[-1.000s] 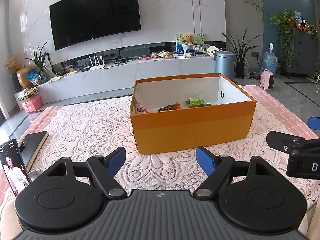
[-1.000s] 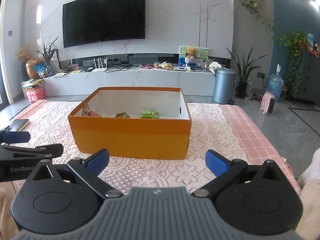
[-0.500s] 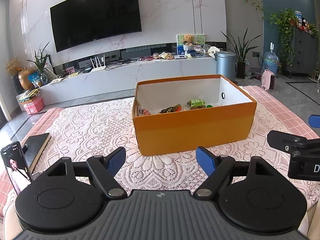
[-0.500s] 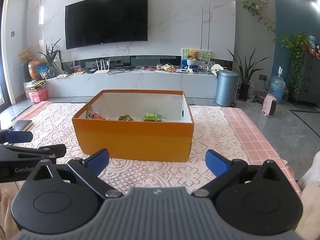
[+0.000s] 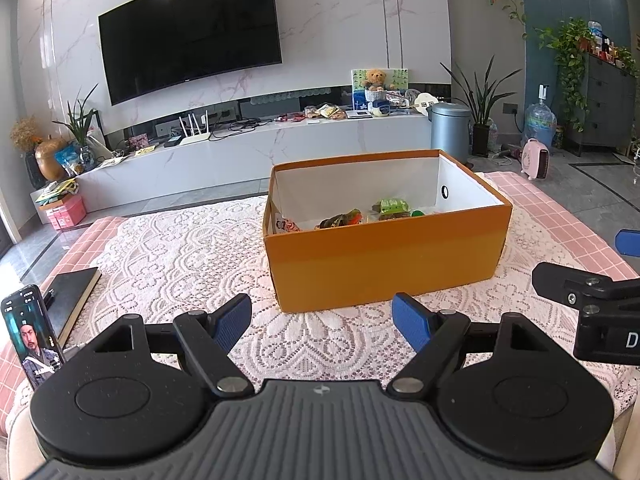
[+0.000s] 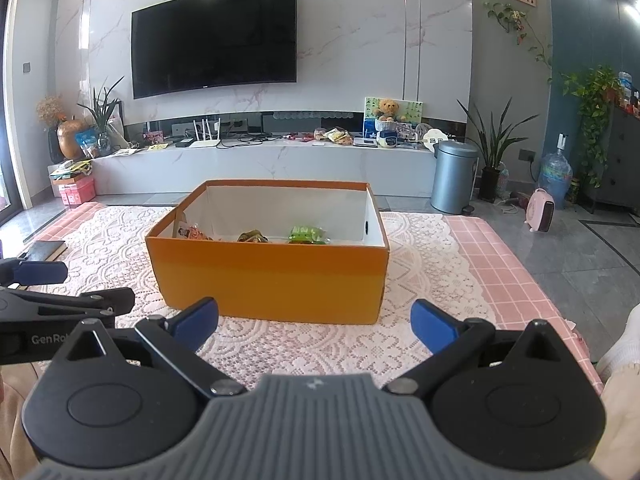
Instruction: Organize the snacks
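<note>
1. One open orange cardboard box (image 5: 384,264) with white inner walls sits mid-frame on the lace tablecloth (image 5: 180,256).
2. Three snack packets show above its rim: red-white packet (image 6: 191,233), brown packet (image 6: 252,237), green packet (image 6: 306,235).
3. Left gripper (image 5: 322,316): blue-padded fingers apart, empty.
4. Right gripper (image 6: 316,318): fingers apart, empty.

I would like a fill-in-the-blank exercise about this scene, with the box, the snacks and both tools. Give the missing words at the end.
1. The snacks lie inside an open box whose outside colour is ____.
2. Both the left tool and the right tool are open and hold ____.
3. The box stands on a white ____ cloth.
4. A phone stands at the table's ____ edge.

Missing words: orange; nothing; lace; left
</note>
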Demonstrator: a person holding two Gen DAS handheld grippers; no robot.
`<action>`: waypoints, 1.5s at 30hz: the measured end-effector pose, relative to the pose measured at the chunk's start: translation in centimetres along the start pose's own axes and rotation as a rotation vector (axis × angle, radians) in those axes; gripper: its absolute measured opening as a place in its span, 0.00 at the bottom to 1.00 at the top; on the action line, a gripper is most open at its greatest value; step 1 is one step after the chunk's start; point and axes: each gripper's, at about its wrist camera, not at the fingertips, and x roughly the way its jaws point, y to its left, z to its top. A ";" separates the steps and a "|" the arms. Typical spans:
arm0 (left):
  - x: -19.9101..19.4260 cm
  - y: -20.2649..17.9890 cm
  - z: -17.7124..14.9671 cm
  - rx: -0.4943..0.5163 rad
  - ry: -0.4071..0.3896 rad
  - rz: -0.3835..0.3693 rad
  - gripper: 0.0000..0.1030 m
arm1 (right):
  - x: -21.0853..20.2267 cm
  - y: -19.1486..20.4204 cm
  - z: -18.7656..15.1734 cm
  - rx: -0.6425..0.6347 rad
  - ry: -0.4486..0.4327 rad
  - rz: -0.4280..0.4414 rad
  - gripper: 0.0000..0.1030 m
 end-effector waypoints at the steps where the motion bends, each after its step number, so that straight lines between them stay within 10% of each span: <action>1: 0.0 0.0 0.0 0.000 -0.001 0.000 0.91 | 0.0 0.0 0.0 0.000 0.000 0.000 0.96; 45: -0.3 0.0 -0.1 0.000 0.001 -0.003 0.91 | -0.2 -0.1 0.1 -0.002 -0.012 0.005 0.96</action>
